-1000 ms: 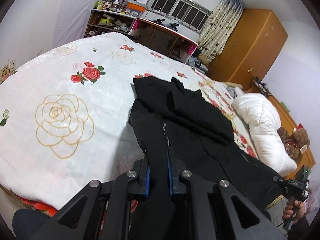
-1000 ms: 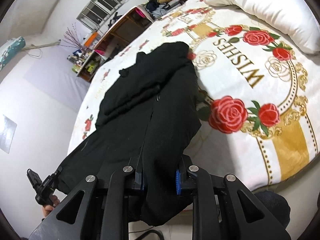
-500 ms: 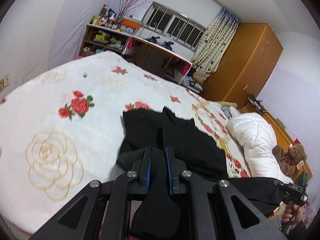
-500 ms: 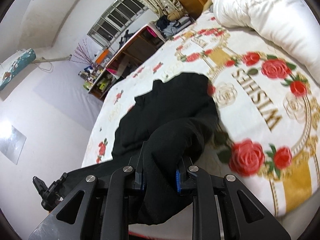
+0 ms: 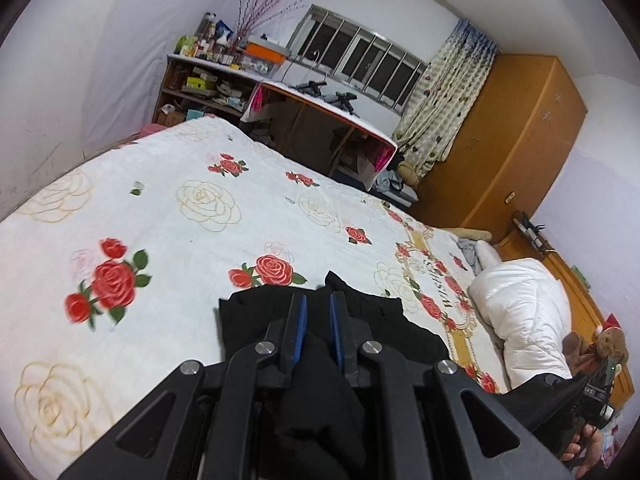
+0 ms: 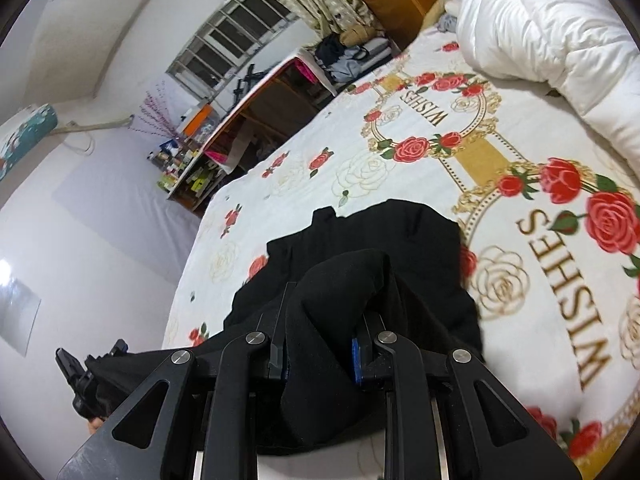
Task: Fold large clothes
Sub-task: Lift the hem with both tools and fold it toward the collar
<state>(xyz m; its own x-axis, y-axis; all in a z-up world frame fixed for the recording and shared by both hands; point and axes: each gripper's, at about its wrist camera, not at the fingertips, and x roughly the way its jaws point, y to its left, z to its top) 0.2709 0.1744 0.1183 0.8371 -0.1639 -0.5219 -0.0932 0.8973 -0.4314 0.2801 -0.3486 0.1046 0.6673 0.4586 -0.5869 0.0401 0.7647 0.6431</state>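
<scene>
Two tools [image 5: 318,330] [image 6: 322,350] clamping black garment [image 6: 376,248] edge.

Matt black cloth garment [image 5: 400,332]

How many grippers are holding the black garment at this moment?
2. The left gripper pinches one edge of the black garment; the right gripper clamps a thicker bunch of it above the bed.
</scene>
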